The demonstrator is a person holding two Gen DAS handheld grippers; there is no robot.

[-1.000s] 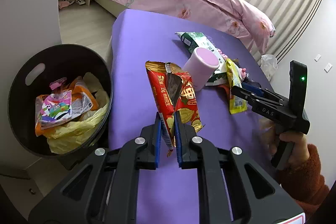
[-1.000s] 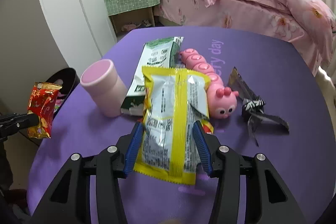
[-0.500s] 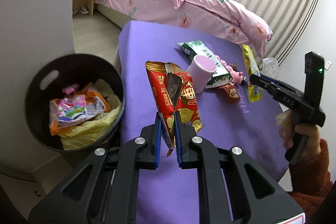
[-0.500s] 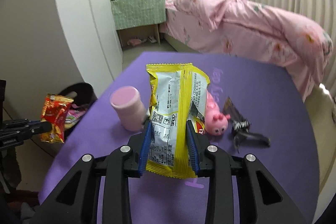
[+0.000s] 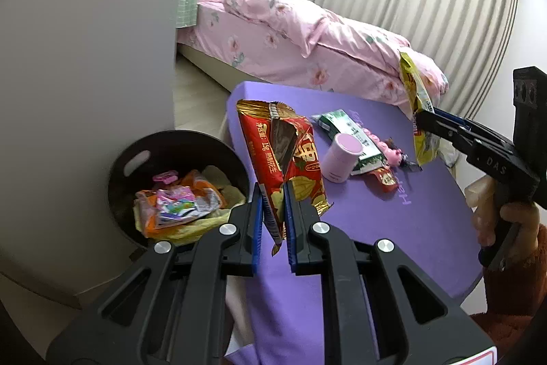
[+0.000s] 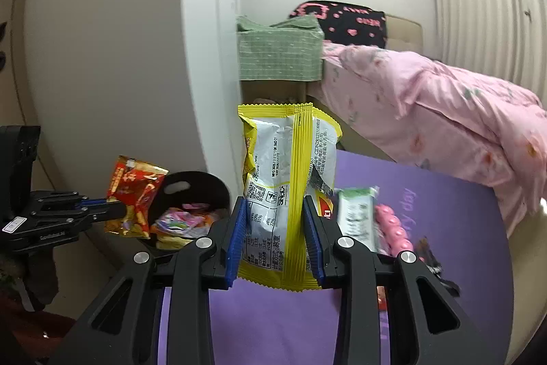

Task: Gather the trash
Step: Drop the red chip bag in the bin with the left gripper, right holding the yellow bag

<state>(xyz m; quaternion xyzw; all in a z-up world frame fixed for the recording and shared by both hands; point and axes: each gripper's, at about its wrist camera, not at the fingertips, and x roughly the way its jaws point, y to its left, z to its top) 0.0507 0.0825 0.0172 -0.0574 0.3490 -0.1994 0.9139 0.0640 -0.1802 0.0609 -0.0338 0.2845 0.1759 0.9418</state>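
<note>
My left gripper [image 5: 273,221] is shut on a red snack wrapper [image 5: 280,156] and holds it upright beside the table's left edge, just right of the black trash bin [image 5: 177,142]. The bin holds several wrappers. It also shows in the right wrist view [image 6: 195,182], with the red wrapper [image 6: 135,194] in front of it. My right gripper [image 6: 275,238] is shut on a yellow snack wrapper [image 6: 287,194], lifted above the purple table [image 6: 444,211]. In the left wrist view the yellow wrapper [image 5: 417,112] hangs high over the table's right side.
On the purple table [image 5: 359,228] lie a pink cup [image 5: 342,156], a green-white packet [image 5: 352,132], a pink caterpillar toy [image 5: 386,149], a small red wrapper [image 5: 384,180] and a dark wrapper [image 5: 407,159]. A pink bed [image 5: 307,50] stands behind; a white wall is left.
My right gripper closed on the yellow wrapper, lifted it off the table and swung left toward the bin. My left gripper drew back and up with the red wrapper.
</note>
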